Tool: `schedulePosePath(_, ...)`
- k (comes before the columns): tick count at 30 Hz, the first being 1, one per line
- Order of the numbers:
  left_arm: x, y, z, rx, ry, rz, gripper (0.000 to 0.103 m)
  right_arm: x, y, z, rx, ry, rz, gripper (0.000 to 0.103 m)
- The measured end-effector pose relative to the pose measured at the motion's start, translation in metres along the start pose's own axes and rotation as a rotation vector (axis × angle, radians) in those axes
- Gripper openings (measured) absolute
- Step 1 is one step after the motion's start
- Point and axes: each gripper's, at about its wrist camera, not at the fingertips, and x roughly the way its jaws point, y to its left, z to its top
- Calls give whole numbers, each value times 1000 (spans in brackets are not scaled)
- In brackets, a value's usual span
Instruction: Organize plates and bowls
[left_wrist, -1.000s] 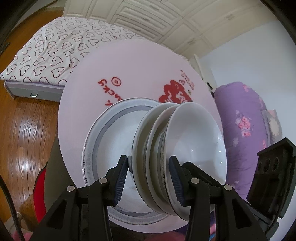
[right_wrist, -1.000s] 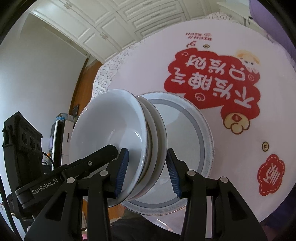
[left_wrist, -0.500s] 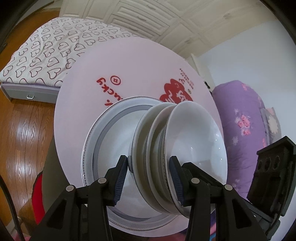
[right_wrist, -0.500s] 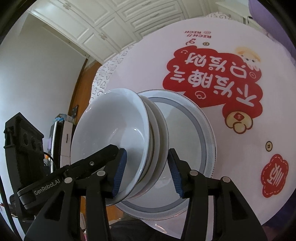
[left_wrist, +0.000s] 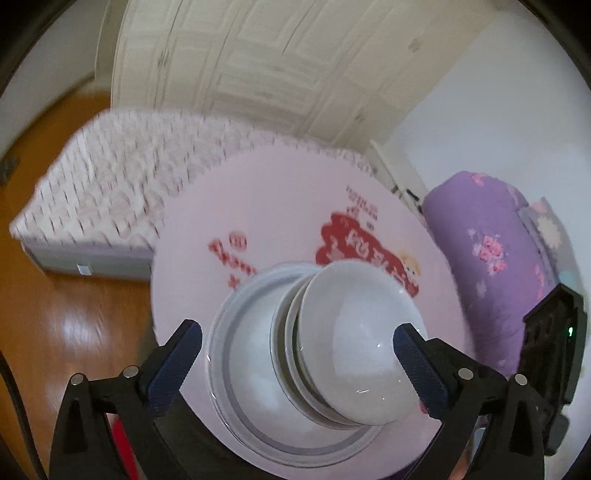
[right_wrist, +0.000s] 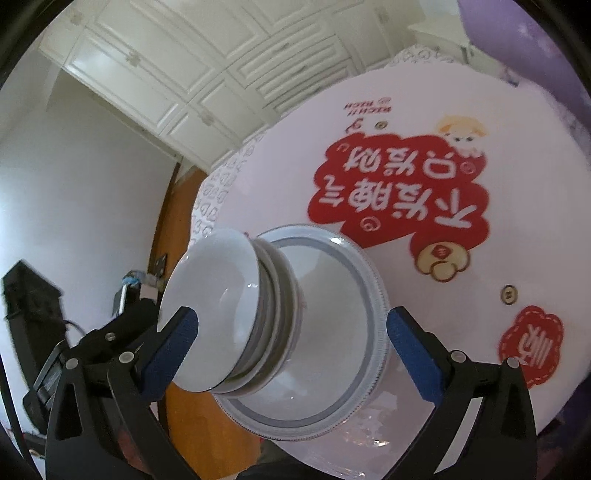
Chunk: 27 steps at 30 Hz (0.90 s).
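I see the white round bowls (left_wrist: 354, 343) sitting stacked in the big white plate with a grey ring (right_wrist: 354, 332) on the round pink table (right_wrist: 424, 122). My left gripper (left_wrist: 295, 354) and right gripper (right_wrist: 291, 343) are both wide apart, holding nothing. The stacking looks done to me.

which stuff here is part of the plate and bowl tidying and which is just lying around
Part of the job:
stack of white ceramic bowls
large white grey-rimmed plate under it
left gripper, open
right gripper, open

Just around:
round pink printed table
purple floral quilt
heart-patterned bed
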Motion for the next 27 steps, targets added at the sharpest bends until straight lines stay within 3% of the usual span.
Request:
schedulePosePath(11,-90,-50,-40,248,-338,134,102,-71,5,-12,-6,-209,-15,103)
schedulePosePath(20,-148,-52,-94,305,-433,66,102,-135,20,-50,-90,-411,-148,103)
schedulePosePath(27,-187,-48,-142,394,-495,95,102,-170,41,-87,-141,-559,-236,103)
